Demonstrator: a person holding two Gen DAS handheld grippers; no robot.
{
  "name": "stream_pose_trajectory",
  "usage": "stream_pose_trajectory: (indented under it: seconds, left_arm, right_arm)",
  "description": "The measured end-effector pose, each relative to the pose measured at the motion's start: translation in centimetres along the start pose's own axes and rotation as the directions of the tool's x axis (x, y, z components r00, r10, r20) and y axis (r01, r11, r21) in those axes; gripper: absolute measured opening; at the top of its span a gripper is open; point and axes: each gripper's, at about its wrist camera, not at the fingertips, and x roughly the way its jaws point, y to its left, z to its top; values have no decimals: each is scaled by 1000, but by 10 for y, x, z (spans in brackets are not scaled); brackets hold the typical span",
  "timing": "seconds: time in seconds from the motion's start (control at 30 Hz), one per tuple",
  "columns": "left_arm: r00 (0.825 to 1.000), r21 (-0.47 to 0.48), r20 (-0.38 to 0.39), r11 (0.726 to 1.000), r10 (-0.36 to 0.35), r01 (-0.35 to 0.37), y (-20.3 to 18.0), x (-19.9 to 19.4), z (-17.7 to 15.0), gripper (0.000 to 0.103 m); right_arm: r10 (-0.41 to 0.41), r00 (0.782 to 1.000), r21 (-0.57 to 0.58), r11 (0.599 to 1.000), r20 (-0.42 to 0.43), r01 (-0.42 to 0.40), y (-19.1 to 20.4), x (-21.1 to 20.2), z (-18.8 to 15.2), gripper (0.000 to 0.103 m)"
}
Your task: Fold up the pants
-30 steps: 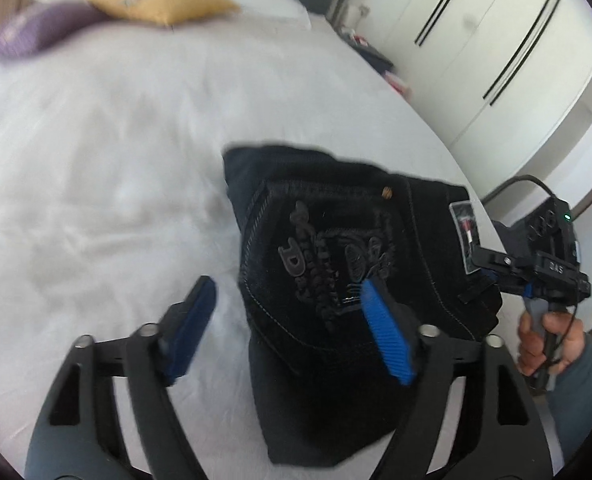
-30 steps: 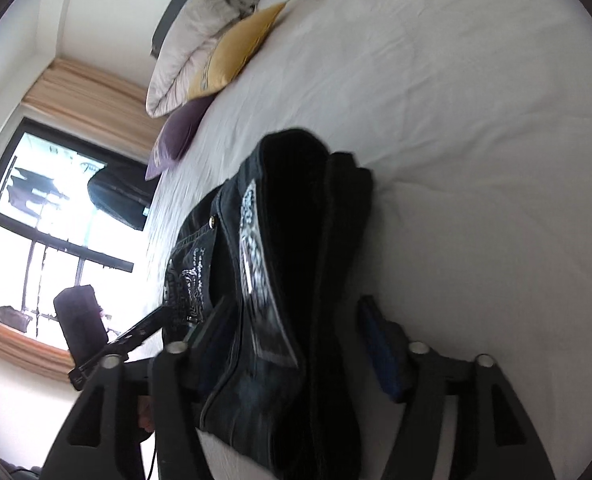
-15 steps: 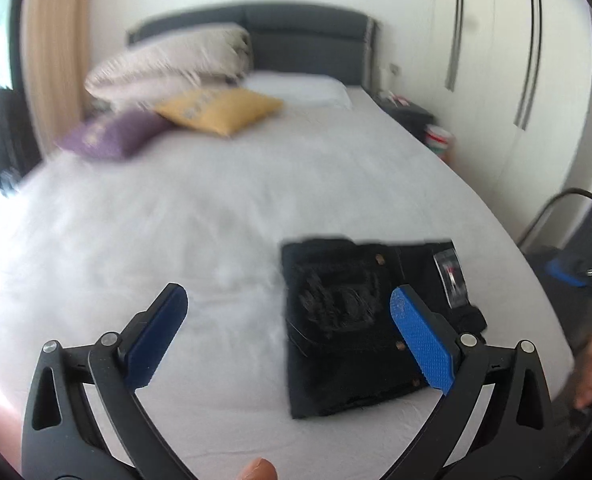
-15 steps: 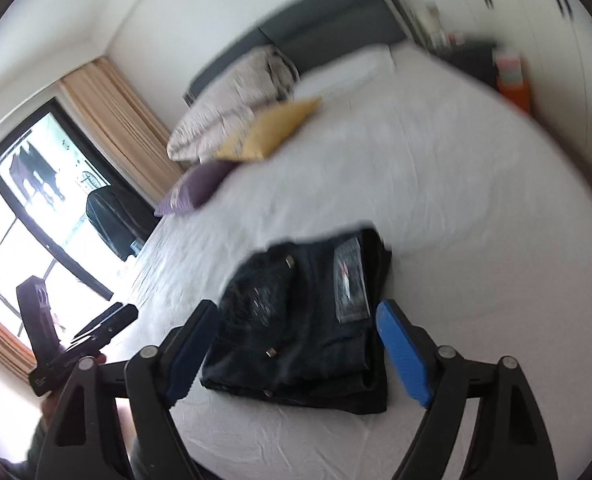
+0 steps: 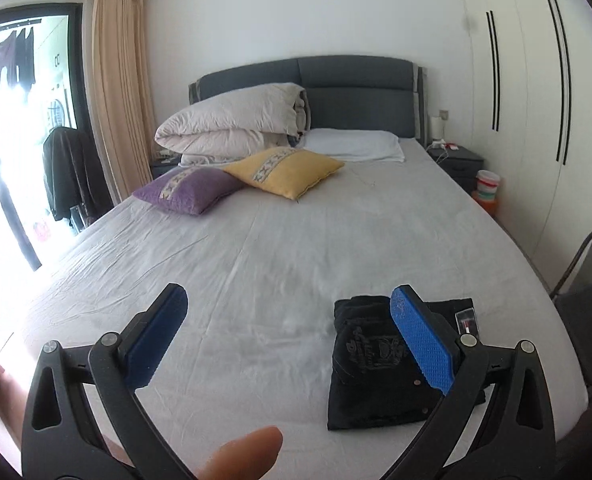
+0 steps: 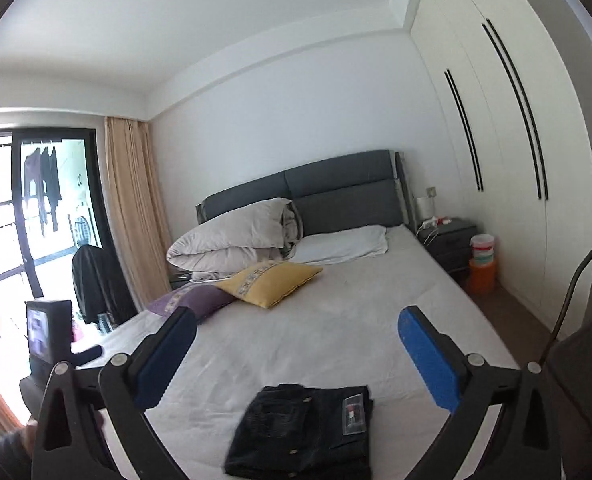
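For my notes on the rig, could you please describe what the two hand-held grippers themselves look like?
Both look alike. The left hand-held gripper has a black plastic frame with triangular cut-outs and silver pivot screws, and two flat fingers faced with bright blue, finely dimpled pads. The right hand-held gripper has the same black frame, silver screws and blue pads. No markings are legible.

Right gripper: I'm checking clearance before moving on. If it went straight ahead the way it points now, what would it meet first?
Probably the white bed sheet, beyond the folded black pants lying low between the open jaws of the right gripper. Depth is unclear.
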Motion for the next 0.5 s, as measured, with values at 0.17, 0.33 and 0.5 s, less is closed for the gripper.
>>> stream_pose_trajectory:
  seconds: [0.17,0.33,0.5]
  left_arm:
    - [998,-19,-52,1000,-23,22,-5,-16,1,103]
    - [991,-45,-115,997,-60,55,-13,-19,-8,103]
    - [987,-45,-138,996,-84,79,-19,-13,-16,103]
  right_arm:
    - [-88,979,-11,996,-186,87,7,4,2,103]
    - [-125,953,-16,992,-277,126,9,4,-4,103]
    - [-138,933,-26,990,-333,137,13,8,-16,103]
